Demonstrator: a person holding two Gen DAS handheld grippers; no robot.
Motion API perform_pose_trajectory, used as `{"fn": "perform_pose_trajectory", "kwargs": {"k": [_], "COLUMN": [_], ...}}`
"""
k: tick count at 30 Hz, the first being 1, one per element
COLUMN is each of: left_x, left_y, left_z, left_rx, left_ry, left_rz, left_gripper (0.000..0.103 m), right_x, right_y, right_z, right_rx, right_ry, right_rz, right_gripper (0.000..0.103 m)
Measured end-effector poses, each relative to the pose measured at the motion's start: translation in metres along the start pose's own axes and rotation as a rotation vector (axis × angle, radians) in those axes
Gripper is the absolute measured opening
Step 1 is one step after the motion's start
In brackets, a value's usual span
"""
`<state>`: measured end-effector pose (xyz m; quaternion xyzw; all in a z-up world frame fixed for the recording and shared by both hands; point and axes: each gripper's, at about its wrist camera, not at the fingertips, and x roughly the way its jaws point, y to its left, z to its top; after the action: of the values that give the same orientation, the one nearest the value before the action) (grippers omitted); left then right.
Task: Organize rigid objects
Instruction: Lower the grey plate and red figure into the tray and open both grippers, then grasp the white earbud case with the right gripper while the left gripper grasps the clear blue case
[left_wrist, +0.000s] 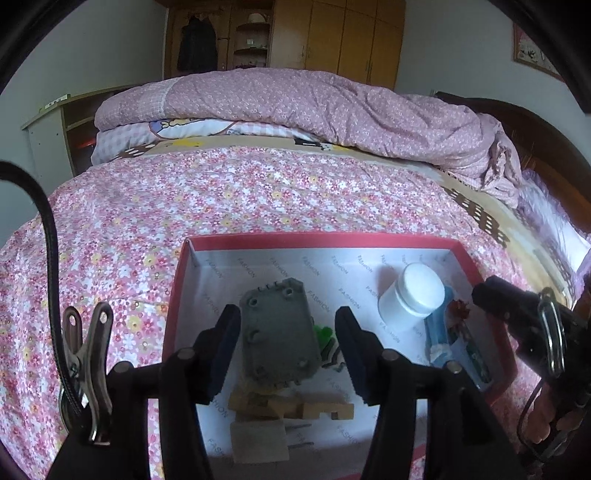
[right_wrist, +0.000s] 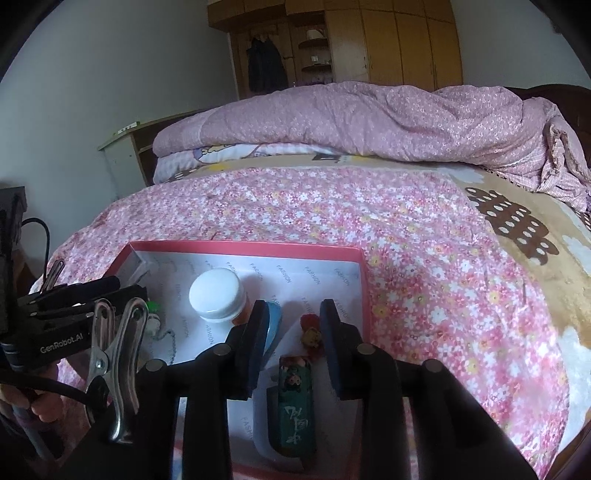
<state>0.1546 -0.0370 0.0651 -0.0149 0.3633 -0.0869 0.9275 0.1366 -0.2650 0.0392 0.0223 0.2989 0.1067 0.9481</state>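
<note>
Left wrist view: bed (left_wrist: 184, 206) under a pink floral cover, carrying one red shallow box (left_wrist: 317, 238) with a white printed lining, near the bed's near edge.

Contents, largest first:
- grey flat plastic block (left_wrist: 279, 332), middle of the box, lying between the left gripper (left_wrist: 286, 350) fingers; jaws parted, pads not pressing it.
- white-capped jar (left_wrist: 413, 295), toward the box's far right corner.
- blue case (left_wrist: 439, 332), along the right wall, beside the jar.
- wooden pieces (left_wrist: 291, 408), near edge.
- green painted tin (right_wrist: 295, 406), below the right gripper (right_wrist: 293, 347); jaws apart, grasping nothing.
- small red figure (right_wrist: 312, 336).
</note>
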Motion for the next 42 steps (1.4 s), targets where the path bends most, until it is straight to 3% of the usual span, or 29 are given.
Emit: {"fn": "perform_pose_trajectory", "kwargs": {"k": [7,24,42], "left_x": [-0.013,-0.066,-0.079], "left_y": [-0.003,-0.025,-0.033], "left_z": [-0.005,-0.035,-0.092], "left_rx": [-0.007,0.022,0.044], "left_ry": [0.001,-0.004,0.064], "left_rz": [-0.011,-0.053,-0.084], "left_gripper": [0.056,0.056,0.056], "right_x": [-0.014,-0.063,-0.072], "right_y": [0.004,0.015,0.015], "right_z": [-0.007,-0.055,-0.103], "right_rx": [-0.003,-0.001,0.092], "right_ry": [-0.002,0.03,0.14], "right_rz": [0.015,0.071,0.125], "right_gripper": [0.042,0.042,0.043]}}
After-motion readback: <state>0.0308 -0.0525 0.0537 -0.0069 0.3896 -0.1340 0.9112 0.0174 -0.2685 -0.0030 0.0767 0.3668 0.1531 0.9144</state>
